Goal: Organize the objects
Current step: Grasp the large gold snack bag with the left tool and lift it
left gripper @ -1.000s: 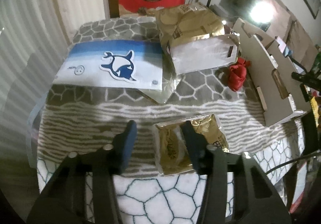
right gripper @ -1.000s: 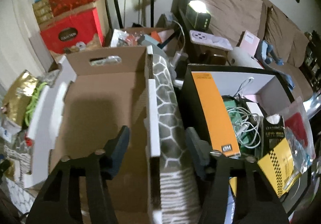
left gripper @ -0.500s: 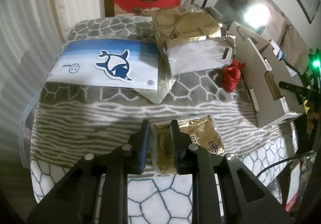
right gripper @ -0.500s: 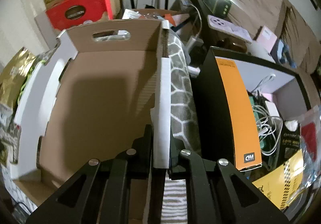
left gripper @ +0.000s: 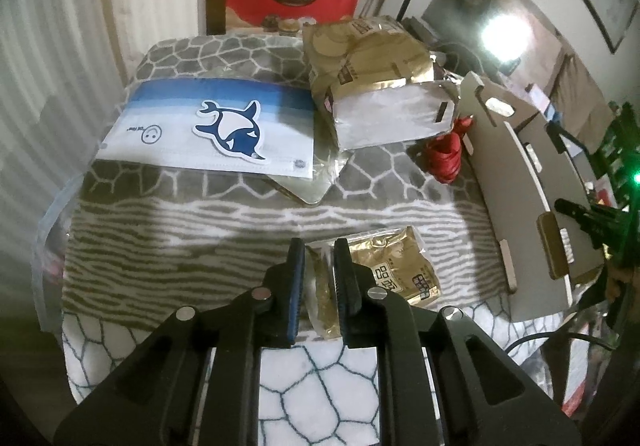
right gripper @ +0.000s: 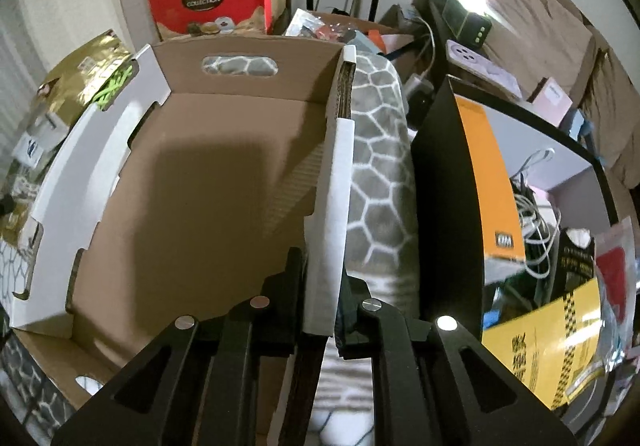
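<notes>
My left gripper (left gripper: 320,266) is shut on the left edge of a small gold packet (left gripper: 388,270) that lies on the patterned blanket (left gripper: 180,230) near its front edge. My right gripper (right gripper: 322,278) is shut on the white right wall (right gripper: 338,174) of an open, empty cardboard box (right gripper: 192,206). The same box (left gripper: 520,182) shows at the right in the left wrist view, with the right gripper's black fingers (left gripper: 588,216) at its far side.
On the blanket lie a blue and white pack with a whale sticker (left gripper: 216,130), a big gold and silver bag (left gripper: 376,86) and a red cloth (left gripper: 448,154). A black box of cables and packets (right gripper: 532,198) stands right of the cardboard box. Red gift boxes (right gripper: 216,2) stand behind.
Both grippers went from open to shut: the left closed on the gold packet's edge, the right moved in and closed on the box's right wall.
</notes>
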Demonstrator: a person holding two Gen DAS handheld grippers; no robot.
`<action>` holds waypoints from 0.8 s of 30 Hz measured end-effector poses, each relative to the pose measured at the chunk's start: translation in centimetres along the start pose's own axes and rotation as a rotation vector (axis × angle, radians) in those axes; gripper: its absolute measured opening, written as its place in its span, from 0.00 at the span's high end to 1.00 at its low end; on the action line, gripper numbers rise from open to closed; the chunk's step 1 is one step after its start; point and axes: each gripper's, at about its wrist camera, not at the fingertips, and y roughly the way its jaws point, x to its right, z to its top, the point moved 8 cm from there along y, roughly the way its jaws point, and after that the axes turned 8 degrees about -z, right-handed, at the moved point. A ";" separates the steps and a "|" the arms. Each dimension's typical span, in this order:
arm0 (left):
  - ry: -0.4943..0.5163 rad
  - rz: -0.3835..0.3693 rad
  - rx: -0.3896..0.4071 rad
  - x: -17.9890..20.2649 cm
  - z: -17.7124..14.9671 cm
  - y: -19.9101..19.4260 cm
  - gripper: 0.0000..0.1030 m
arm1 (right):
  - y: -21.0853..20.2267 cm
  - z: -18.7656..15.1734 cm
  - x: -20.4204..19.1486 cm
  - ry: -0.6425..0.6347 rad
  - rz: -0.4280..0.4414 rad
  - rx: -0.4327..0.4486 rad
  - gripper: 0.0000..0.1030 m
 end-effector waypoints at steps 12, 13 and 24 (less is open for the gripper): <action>-0.028 0.016 0.021 -0.3 0.3 -0.7 0.58 | -0.8 -0.6 0.0 0.025 -0.016 -0.006 0.86; -0.027 0.019 0.028 -0.4 0.5 -1.0 0.54 | -1.2 -0.4 0.2 0.043 -0.019 0.007 0.81; -0.012 -0.003 0.068 0.5 4.4 -2.3 0.37 | -4.7 1.4 1.3 0.091 -0.050 0.078 0.56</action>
